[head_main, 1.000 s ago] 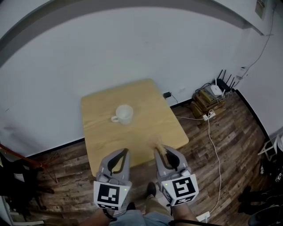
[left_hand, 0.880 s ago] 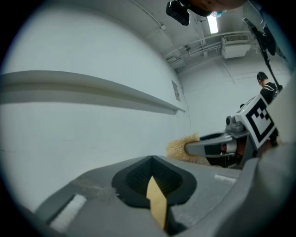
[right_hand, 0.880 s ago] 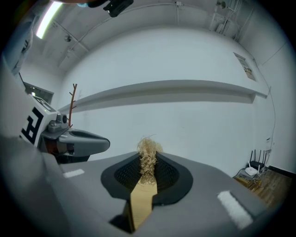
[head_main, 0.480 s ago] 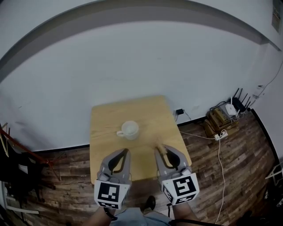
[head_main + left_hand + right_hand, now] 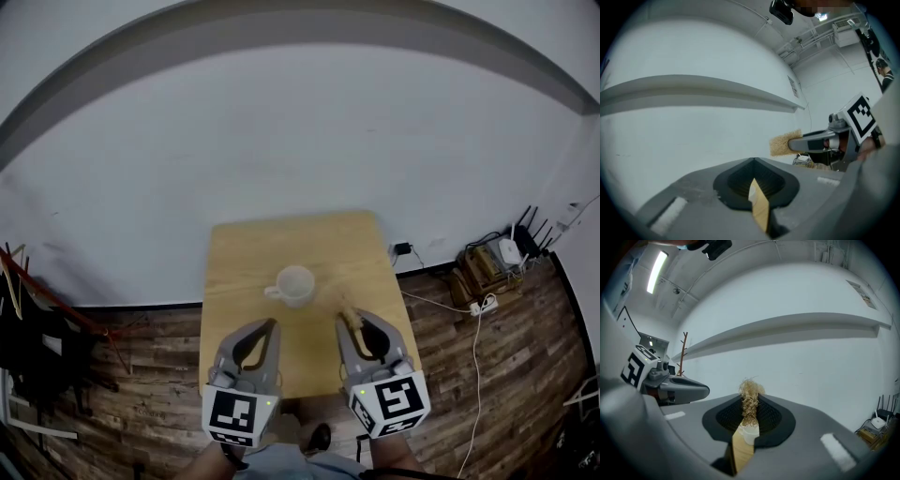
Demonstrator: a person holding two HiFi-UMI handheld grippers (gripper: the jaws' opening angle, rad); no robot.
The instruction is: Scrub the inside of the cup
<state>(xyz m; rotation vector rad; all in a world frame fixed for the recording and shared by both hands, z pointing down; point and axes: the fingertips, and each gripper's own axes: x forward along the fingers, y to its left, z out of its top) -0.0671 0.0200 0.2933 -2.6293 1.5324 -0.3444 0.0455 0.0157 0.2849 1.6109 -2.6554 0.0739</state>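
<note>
A white cup (image 5: 294, 284) with its handle to the left stands near the middle of a small wooden table (image 5: 244, 253). Both grippers hover over the table's near edge, short of the cup. My left gripper (image 5: 267, 325) is shut and empty; through its slit only a strip of table shows in the left gripper view (image 5: 754, 180). My right gripper (image 5: 346, 320) is shut on a straw-coloured fibre scrubber (image 5: 348, 310), whose tuft sticks out past the jaw tips (image 5: 750, 399). A bit of the cup (image 5: 749, 432) shows under the tuft. The scrubber (image 5: 783, 143) also shows in the left gripper view.
A white wall rises behind the table. On the wood floor at the right lie a router (image 5: 511, 251), a power strip (image 5: 484, 306) and cables. Dark gear and a red-brown stand (image 5: 37, 319) sit at the left. The person's shoe (image 5: 320, 436) shows below.
The head view has shifted: table and cup now sit lower and further right in the picture, closer to the gripper tips. Both grippers stay shut, the scrubber still held.
</note>
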